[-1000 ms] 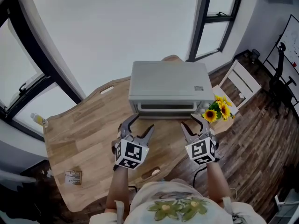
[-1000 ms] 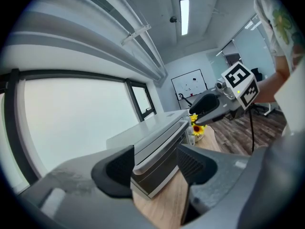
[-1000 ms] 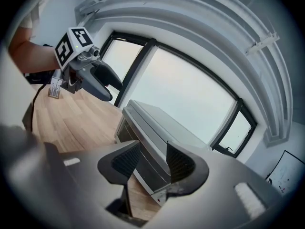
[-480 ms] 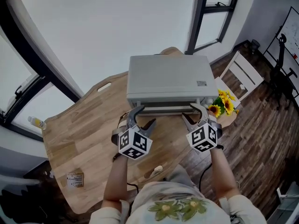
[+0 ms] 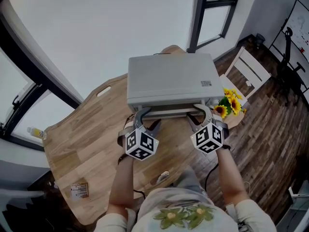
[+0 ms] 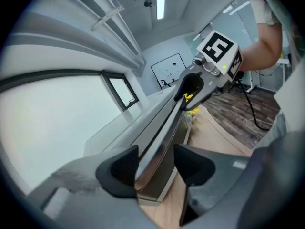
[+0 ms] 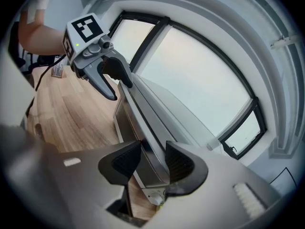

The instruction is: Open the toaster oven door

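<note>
Both grippers (image 5: 146, 119) (image 5: 198, 116) closing round door handle (image 5: 170, 113)

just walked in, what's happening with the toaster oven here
A person holds a gripper in each hand at the toaster oven on the wooden table. The left gripper and right gripper each straddle the door handle. Their jaws have just been closing but are not clamped on it. The oven is not open yet.

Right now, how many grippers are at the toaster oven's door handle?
2. The left gripper straddles the door handle near its left end, the right gripper near its right end. Both have just been closing; neither is clamped yet.
</note>
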